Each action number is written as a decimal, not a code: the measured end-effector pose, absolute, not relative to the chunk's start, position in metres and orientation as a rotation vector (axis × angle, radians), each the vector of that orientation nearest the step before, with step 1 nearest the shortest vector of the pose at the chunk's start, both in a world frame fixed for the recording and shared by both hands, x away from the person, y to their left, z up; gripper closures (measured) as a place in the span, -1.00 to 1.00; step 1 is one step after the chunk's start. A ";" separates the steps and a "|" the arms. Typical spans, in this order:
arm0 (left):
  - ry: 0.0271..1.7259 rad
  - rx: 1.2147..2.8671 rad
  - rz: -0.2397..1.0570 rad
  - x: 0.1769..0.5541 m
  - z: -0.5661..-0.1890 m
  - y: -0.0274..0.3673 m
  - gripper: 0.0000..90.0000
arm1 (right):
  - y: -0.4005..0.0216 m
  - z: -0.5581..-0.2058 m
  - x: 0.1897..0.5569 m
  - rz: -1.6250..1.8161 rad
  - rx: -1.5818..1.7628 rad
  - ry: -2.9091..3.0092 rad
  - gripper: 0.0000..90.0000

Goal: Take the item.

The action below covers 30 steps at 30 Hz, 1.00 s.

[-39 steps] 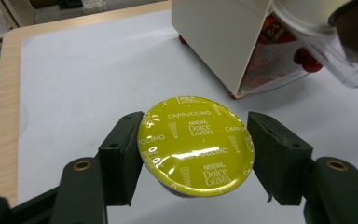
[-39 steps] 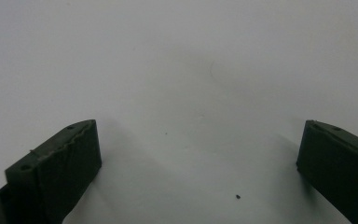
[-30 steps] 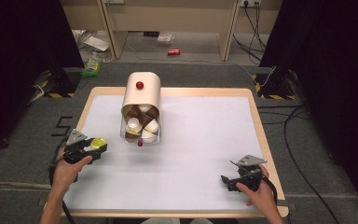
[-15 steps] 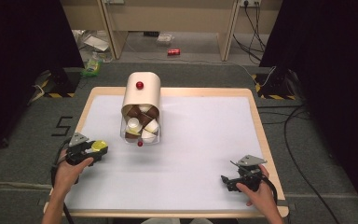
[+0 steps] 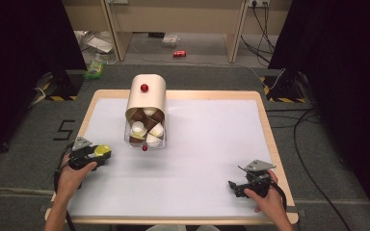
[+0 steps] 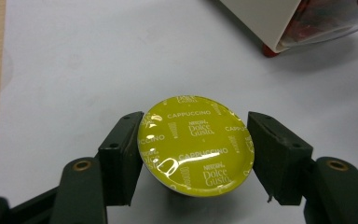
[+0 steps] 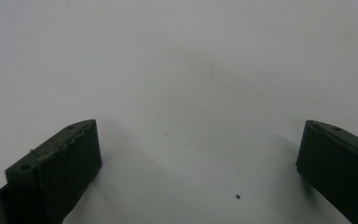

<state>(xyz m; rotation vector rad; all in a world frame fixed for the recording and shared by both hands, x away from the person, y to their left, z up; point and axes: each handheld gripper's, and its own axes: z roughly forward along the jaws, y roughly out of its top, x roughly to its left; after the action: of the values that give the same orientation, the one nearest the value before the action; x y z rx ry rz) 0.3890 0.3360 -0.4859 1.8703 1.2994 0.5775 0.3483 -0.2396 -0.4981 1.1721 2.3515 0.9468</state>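
My left claw is clamping a yellow capsule.

I am holding it near the desk's left edge, apart from the capsule dispenser; my right claw is resting wide apart.

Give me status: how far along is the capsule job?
Done: one yellow capsule is out of the dispenser. In hand: the left hand-held gripper is clamped on it at the left of the table. Left: the dispenser holds several capsules; the right hand-held gripper rests open, empty.
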 end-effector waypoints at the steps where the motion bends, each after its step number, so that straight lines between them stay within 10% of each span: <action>1: 1.302 1.866 0.579 0.390 -0.487 0.336 -0.15 | -0.240 -0.498 0.348 0.947 1.172 2.352 -1.00; 30: 1.354 1.864 0.584 0.373 -0.481 0.323 -0.65 | -0.240 -0.498 0.348 0.947 1.172 2.351 -0.99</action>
<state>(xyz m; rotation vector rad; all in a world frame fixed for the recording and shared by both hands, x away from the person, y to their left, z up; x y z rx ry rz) 0.3735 0.3233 -0.4809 1.8636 1.3541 0.5844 0.3483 -0.2396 -0.4981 1.1719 2.3513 0.9466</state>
